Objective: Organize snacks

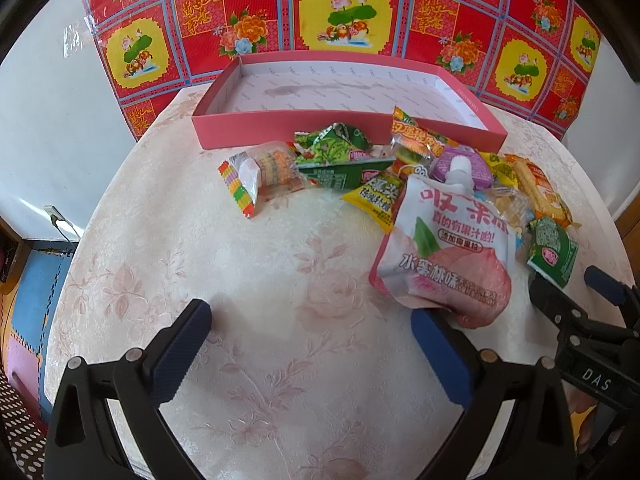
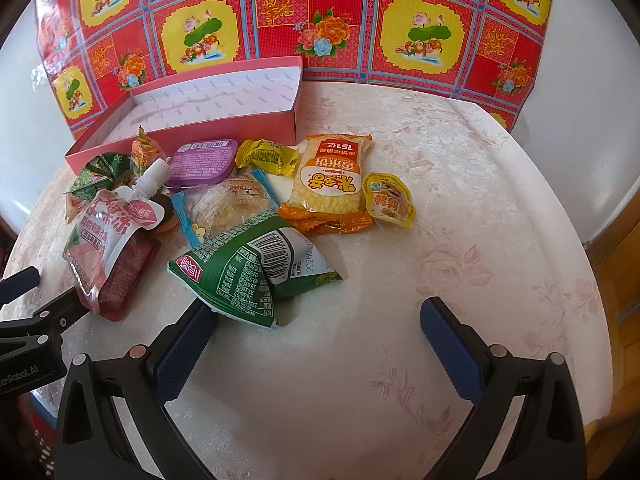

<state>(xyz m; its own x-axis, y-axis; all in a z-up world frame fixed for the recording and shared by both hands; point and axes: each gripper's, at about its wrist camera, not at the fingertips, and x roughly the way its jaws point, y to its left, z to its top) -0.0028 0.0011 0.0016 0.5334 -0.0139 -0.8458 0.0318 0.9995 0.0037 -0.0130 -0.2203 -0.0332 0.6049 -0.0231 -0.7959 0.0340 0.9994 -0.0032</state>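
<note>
I have both sets of jaws spread wide and holding nothing. The left gripper point(image 1: 310, 346) hangs low over the bare counter point(image 1: 280, 264), and the peach pouch point(image 1: 446, 248) lies just ahead of its right finger, its bottom corner touching or nearly touching that pad. The right gripper point(image 2: 320, 340) sits with the green packet point(image 2: 256, 272) at its left finger; the packet's lower edge overlaps that pad, so I cannot tell whether it rests on it.

The pink box point(image 1: 344, 130) stands ahead of both jaws, past the heap of snacks point(image 2: 280, 184), and nothing lies in it yet, so I judge the sorting has barely begun.

My worries from here:
1. The 2 grippers are close side by side; reaching for the pouch could knock them together.
2. The pouch looks slick and floppy, so a pinch at its corner might slip.
3. Pushing forward with the right jaws could shove the green packet into the heap rather than straddle it.
</note>
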